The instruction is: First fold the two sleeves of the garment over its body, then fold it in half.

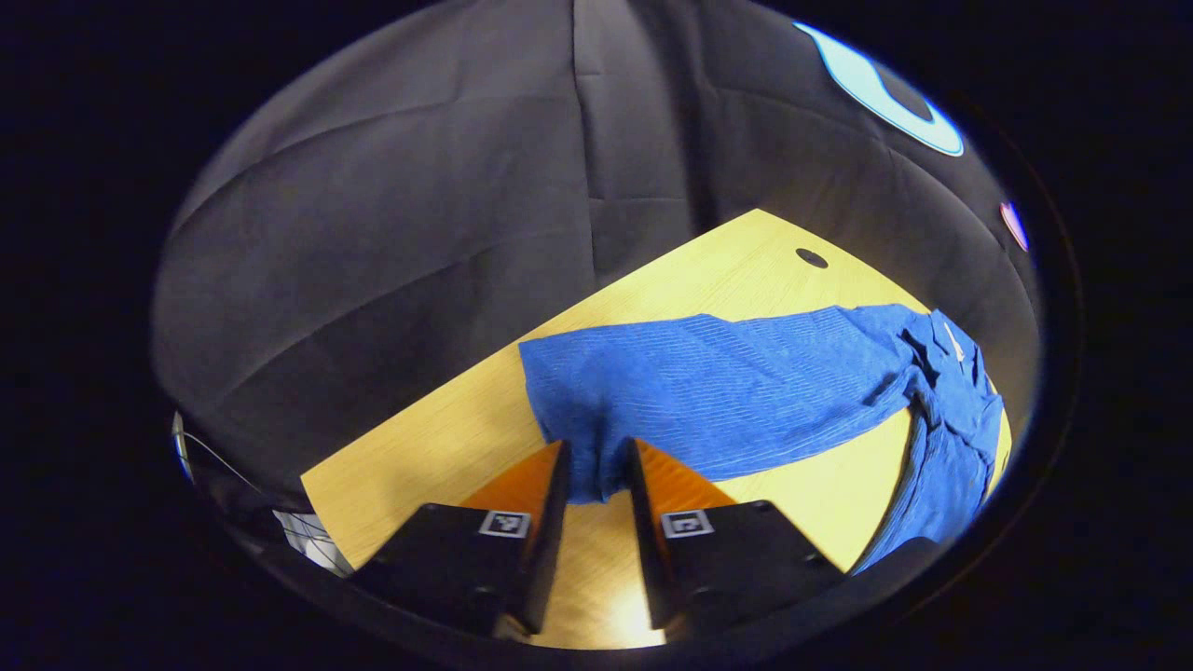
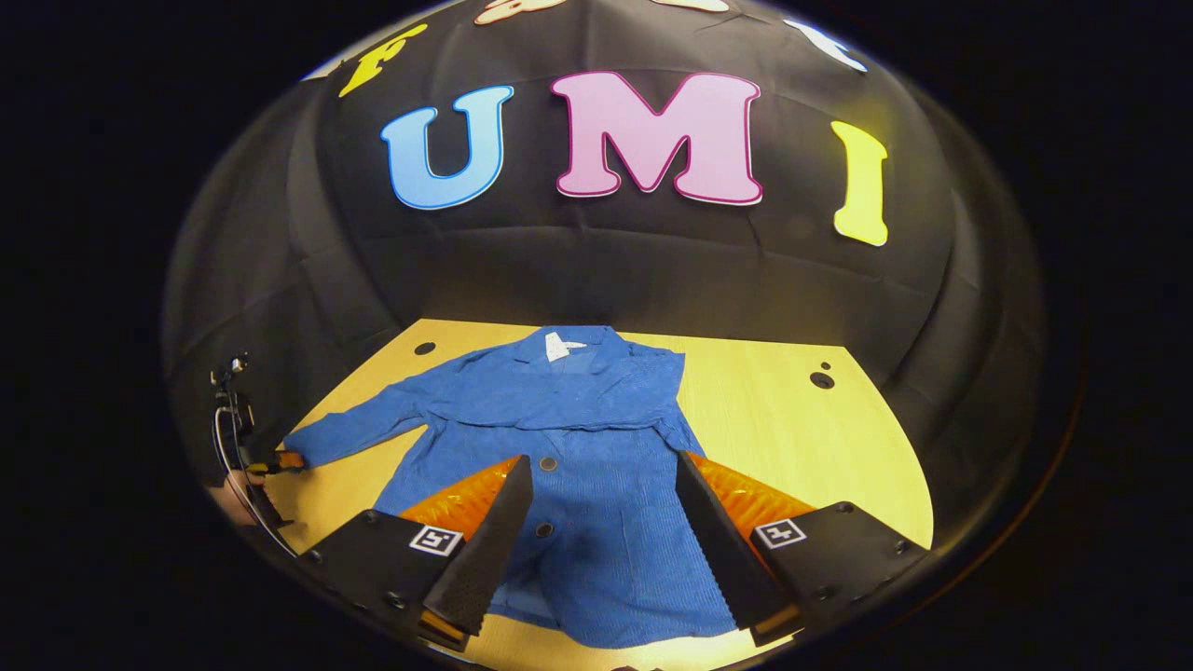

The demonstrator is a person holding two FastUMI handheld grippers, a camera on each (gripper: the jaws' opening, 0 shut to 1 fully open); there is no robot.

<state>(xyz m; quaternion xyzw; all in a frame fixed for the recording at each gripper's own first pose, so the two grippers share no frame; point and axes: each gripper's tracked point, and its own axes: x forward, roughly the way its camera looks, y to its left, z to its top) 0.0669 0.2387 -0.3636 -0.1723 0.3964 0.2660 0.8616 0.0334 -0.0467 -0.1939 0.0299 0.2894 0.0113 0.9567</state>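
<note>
Pinching the sleeve cuff [image 1: 596, 466], left gripper [image 1: 596, 475]; right gripper [image 2: 596, 522] gapes above garment [image 2: 596, 447].

No legible text; white collar tag [image 2: 556, 346] unreadable

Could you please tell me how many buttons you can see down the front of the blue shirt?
2: one button mid-front on the shirt, another button just below it. More may be hidden.

Each claw [image 1: 596, 485] [image 2: 596, 531] has black housings bearing square fiducial markers, visible screws and ribbed inner faces
</note>
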